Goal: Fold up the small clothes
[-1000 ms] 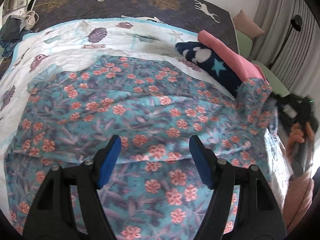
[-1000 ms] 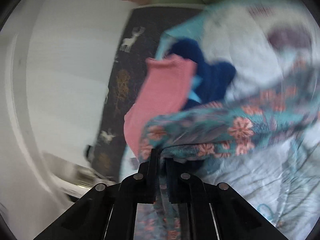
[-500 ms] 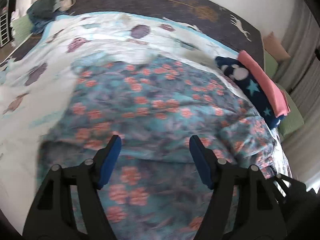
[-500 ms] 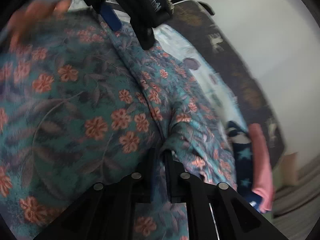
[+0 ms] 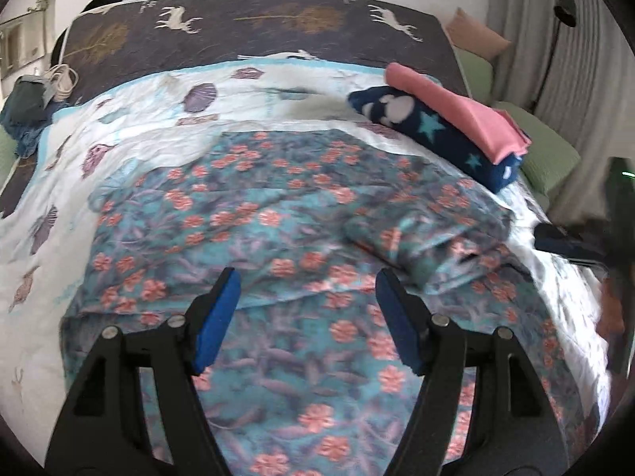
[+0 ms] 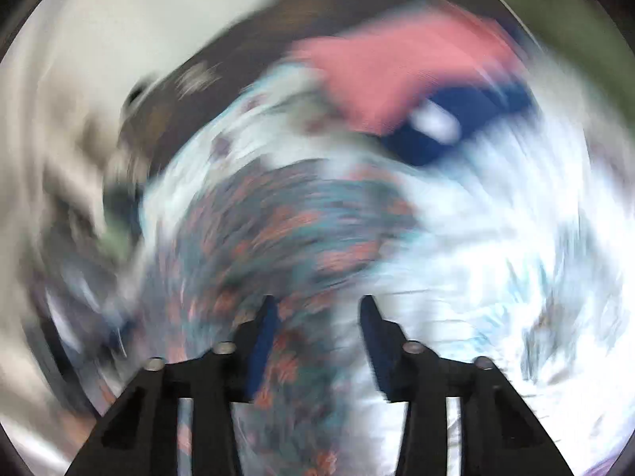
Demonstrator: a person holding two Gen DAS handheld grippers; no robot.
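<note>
A teal garment with coral flowers [image 5: 278, 214] lies spread on the bed, one corner folded over into a flap [image 5: 428, 234] on its right side. My left gripper [image 5: 307, 281] hovers over the garment's near part, open, with nothing between its blue pads. The right wrist view is heavily blurred. In it my right gripper [image 6: 317, 305] has its jaws opening above the garment's edge [image 6: 285, 230], and no cloth is pinched between them. A hand [image 5: 613, 309] and a dark blurred shape show at the right edge of the left wrist view.
A folded pink cloth [image 5: 456, 111] rests on a navy star-print fleece [image 5: 416, 119] at the back right. Beneath everything are a white shell-print quilt [image 5: 139, 127] and a dark deer-print blanket [image 5: 258, 27]. Green cushions [image 5: 547, 150] lie right, a dark clothes heap [image 5: 24, 111] left.
The right gripper carried a corner of the floral garment across, then parted its jaws and let go; the corner now lies as a flap. The left gripper shifted but stayed open.
</note>
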